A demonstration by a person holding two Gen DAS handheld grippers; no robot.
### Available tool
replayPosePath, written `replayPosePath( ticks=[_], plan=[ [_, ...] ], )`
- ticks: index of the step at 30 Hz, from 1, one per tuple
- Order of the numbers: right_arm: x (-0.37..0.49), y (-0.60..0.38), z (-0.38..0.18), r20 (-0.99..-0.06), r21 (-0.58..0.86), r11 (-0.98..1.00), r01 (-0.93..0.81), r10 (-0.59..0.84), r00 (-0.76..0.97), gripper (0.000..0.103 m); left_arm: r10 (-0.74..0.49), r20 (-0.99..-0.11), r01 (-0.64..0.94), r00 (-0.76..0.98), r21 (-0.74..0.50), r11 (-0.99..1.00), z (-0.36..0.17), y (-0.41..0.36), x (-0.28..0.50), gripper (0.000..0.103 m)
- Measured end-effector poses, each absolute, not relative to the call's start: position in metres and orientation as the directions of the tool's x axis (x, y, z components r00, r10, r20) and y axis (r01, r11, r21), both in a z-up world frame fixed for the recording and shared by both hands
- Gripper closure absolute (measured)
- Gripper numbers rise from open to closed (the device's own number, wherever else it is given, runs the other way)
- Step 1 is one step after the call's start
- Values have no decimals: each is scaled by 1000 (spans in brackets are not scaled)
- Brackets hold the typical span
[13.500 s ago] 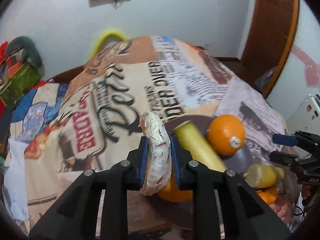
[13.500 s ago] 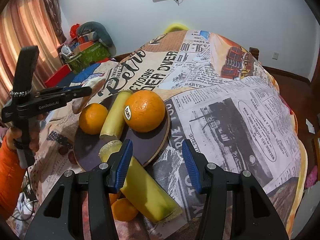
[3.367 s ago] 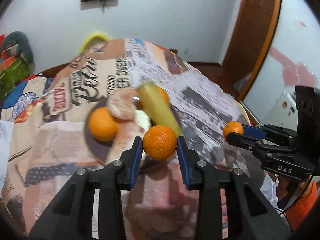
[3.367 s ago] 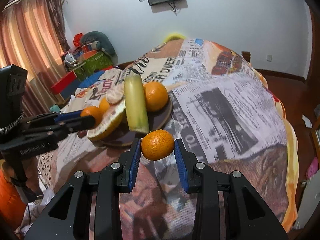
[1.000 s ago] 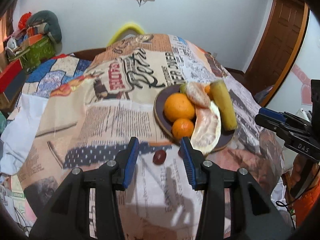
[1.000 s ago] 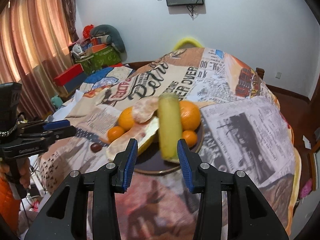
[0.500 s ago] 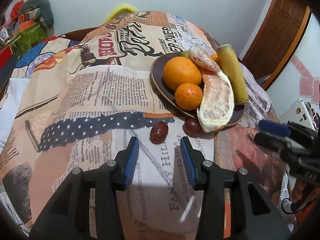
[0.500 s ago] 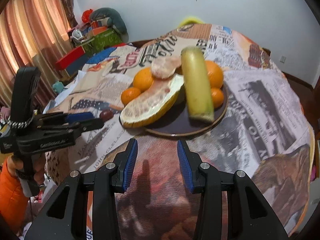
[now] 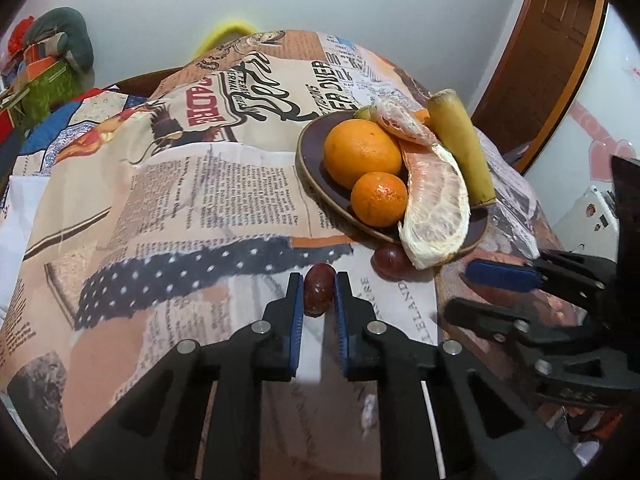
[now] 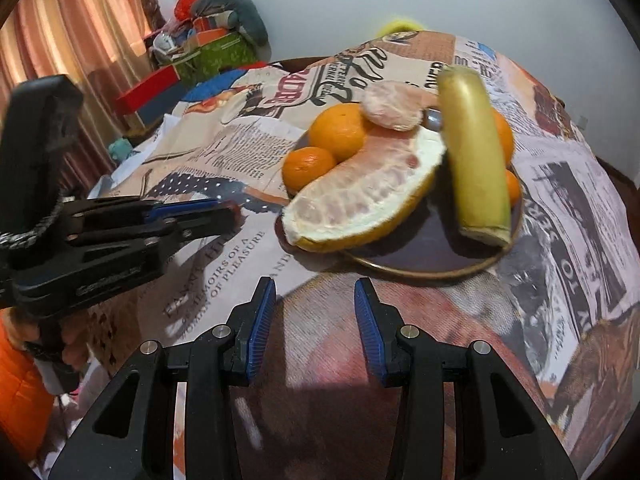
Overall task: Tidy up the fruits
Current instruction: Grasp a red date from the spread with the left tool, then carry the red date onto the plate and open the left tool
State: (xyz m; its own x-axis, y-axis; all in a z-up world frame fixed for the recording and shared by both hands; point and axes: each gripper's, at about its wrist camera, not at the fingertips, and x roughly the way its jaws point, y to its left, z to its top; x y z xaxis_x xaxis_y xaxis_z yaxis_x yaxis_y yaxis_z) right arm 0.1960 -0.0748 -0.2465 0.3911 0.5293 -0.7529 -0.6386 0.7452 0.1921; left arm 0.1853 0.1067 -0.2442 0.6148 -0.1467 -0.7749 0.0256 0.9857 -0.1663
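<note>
— since half a second ago the left gripper (image 9: 319, 292) has slid forward, its blue pads now on either side of the red date (image 9: 318, 289) on the newspaper-print cloth (image 9: 200, 200), close against it.
— and the right gripper (image 10: 315, 322)?
— it hangs spread and empty before the plate (image 10: 420, 262).
— what does the plate hold?
— two oranges, a pomelo wedge (image 9: 438, 216) and a yellow stalk (image 10: 474, 160); a second date (image 9: 389, 262) lies against the rim.

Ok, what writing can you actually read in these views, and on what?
"MEMOIRS OF A WOMAN OF PLEASURE": tablecloth, near edge.
"DER OVER": tablecloth, far side.
"LELAND": tablecloth, near the plate.
Newsprint columns: too small.
Body labels on left gripper and right gripper: blurred.
</note>
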Motion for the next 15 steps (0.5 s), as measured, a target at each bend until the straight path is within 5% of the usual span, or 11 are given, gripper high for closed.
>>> replayPosePath(
  ticks=[15],
  plan=[
    [206,-43,-256,-761,172,756,-631,509,402,70,-158,-720,34,675,-184,982,-222,120,135,89]
  ],
)
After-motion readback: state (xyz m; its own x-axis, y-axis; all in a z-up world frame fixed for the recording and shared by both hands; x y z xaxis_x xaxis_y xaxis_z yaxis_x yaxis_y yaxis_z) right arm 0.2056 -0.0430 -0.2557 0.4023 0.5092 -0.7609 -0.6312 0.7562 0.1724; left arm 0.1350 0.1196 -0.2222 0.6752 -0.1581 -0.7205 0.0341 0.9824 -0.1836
